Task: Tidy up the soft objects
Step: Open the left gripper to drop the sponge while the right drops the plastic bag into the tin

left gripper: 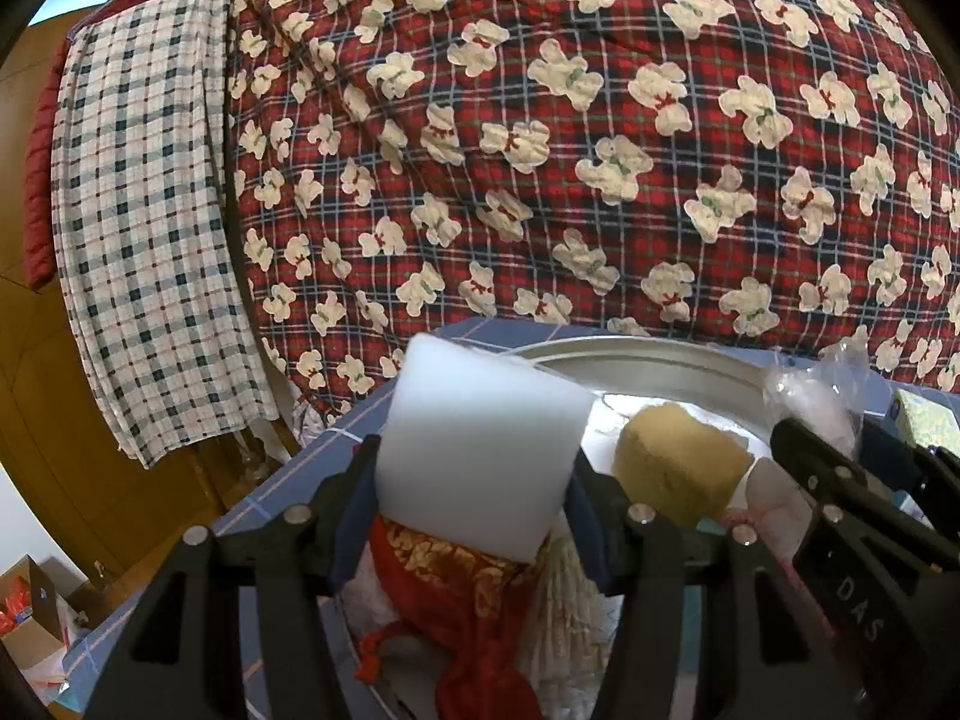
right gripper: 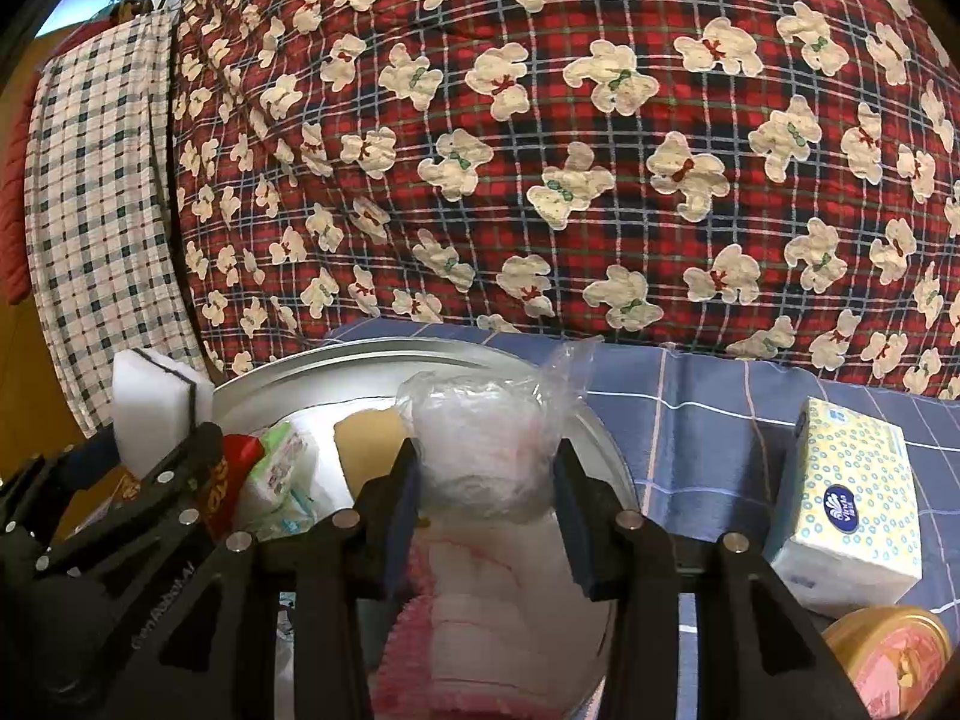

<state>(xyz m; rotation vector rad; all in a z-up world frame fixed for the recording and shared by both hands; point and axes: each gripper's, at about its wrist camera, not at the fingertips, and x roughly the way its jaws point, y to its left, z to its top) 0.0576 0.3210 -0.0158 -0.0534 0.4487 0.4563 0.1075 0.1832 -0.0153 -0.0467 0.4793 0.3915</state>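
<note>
My left gripper (left gripper: 474, 474) is shut on a white foam sponge block (left gripper: 480, 444) and holds it over the round metal tray (left gripper: 660, 360). In the tray lie a tan sponge (left gripper: 678, 462), a red pouch with gold pattern (left gripper: 462, 606) and a cream knitted piece (left gripper: 564, 618). My right gripper (right gripper: 486, 480) is shut on a clear plastic bag of soft white stuff (right gripper: 486, 456) above a pink-edged white cloth (right gripper: 480, 630) in the tray (right gripper: 360, 360). The white sponge (right gripper: 153, 408) and left gripper (right gripper: 138, 480) show at the left of the right wrist view.
A red plaid quilt with bear print (left gripper: 600, 150) hangs close behind the blue checked table (right gripper: 708, 420). A checked cloth (left gripper: 138, 210) hangs at left. A tissue box (right gripper: 852, 492) and a gold-rimmed tin (right gripper: 888, 654) stand right of the tray. A small tissue pack (right gripper: 282, 468) lies in the tray.
</note>
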